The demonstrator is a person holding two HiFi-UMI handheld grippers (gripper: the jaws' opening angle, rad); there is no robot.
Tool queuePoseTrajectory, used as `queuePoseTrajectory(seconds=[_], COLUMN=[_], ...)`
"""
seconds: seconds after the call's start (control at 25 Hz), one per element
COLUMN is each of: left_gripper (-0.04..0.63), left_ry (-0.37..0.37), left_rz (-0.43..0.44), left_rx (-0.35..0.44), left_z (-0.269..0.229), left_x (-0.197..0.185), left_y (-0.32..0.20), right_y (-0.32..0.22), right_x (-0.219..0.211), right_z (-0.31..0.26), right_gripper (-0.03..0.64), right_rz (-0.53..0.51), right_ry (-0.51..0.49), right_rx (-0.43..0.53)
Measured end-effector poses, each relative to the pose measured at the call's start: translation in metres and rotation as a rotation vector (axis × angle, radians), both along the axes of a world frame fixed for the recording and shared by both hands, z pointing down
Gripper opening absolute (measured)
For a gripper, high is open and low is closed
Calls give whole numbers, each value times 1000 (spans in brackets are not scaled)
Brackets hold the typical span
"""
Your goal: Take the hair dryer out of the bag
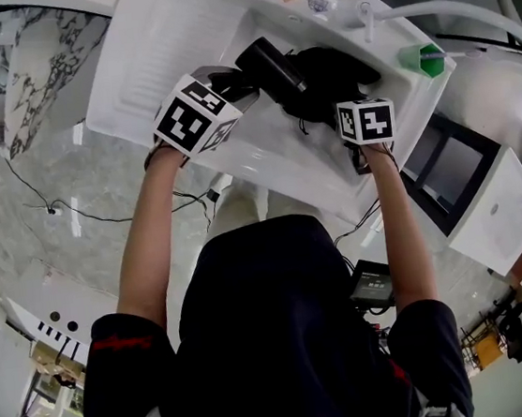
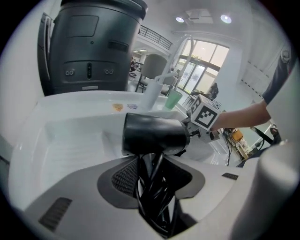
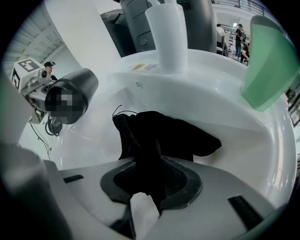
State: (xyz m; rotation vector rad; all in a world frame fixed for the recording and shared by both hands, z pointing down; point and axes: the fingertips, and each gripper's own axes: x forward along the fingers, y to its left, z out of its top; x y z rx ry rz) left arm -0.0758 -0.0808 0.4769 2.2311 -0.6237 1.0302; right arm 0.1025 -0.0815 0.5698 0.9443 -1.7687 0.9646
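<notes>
Our left gripper clamps the hair dryer clear of the bag. Our right gripper straddles it, jaws parted, anchoring seemingly unneeded.

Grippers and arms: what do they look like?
Both the left gripper and right gripper have pale grey shells, with dark grey textured pads on the fingers. Each carries a white cube with black square markers. Person wears a black top with short sleeves.
</notes>
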Motion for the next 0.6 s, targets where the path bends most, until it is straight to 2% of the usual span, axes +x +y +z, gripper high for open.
queuePoseTrajectory(seconds=[0.36,0.6], left_gripper=[166,166], left_ry=[-85,-125], left_rz=[-220,-303], left_rx=[5,34], left_z=[10,13], left_x=[-56,-89], left_y=[-35,-65], right_y=[-5,-8], right_x=[-12,-12], right_z=[-3,0], right_gripper=[104,104], right_rz=[-53,-61], right_ry=[6,15], right_rx=[-20,-36])
